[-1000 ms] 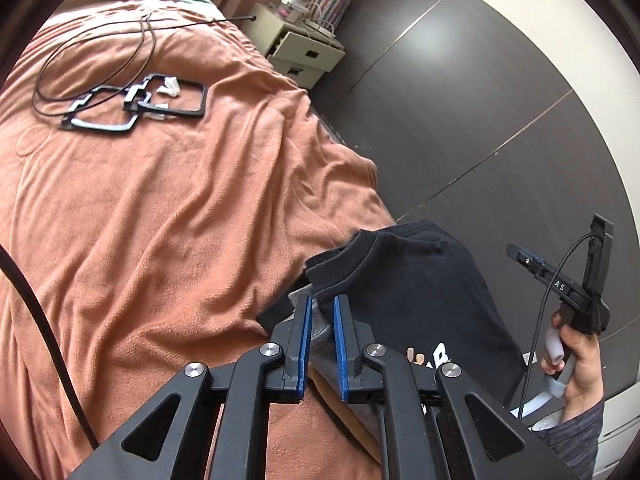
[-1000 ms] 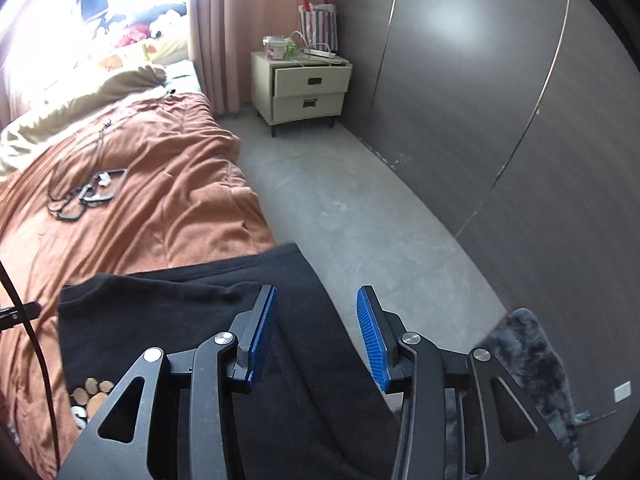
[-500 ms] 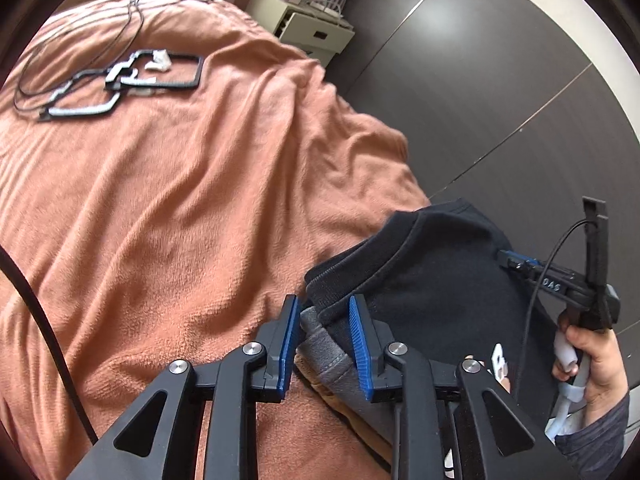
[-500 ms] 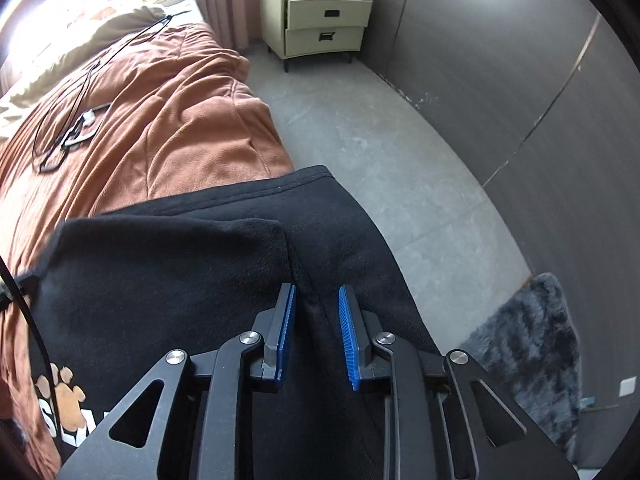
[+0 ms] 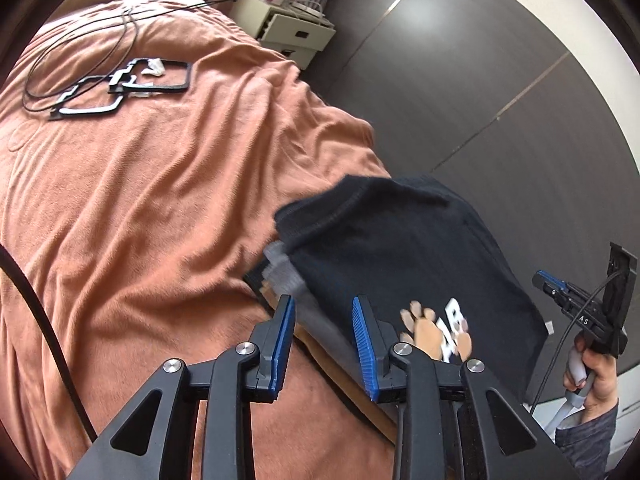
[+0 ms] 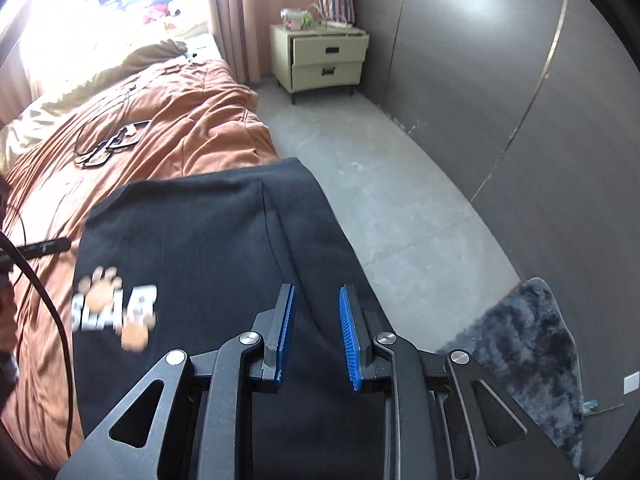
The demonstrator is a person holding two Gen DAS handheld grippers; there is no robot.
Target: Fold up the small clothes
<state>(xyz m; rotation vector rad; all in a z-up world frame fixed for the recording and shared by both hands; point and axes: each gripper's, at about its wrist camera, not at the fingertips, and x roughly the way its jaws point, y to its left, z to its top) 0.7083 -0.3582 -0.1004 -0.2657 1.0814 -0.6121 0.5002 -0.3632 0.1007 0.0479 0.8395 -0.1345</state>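
Blue ribbed pads line both grippers, and both stand spread with nothing pinched. The left gripper hangs over the near edge of the black shirt, its fingers parted above a grey garment that pokes out from under the shirt's collar side. The right gripper is parted too, hovering over the shirt just beside a long crease that runs up the cloth; whether the pads touch the fabric I cannot tell.

The shirt lies at the edge of the bed, on the rust-coloured blanket, with one side draping off toward the grey floor. Its paw-print and white lettering sit left of the right gripper, blurred. Farther up the blanket from the shirt lie black frames and a thin black cable. Beyond the bed, well away from the shirt, stands a pale bedside cabinet, and a dark shaggy rug lies on the floor to the shirt's right.
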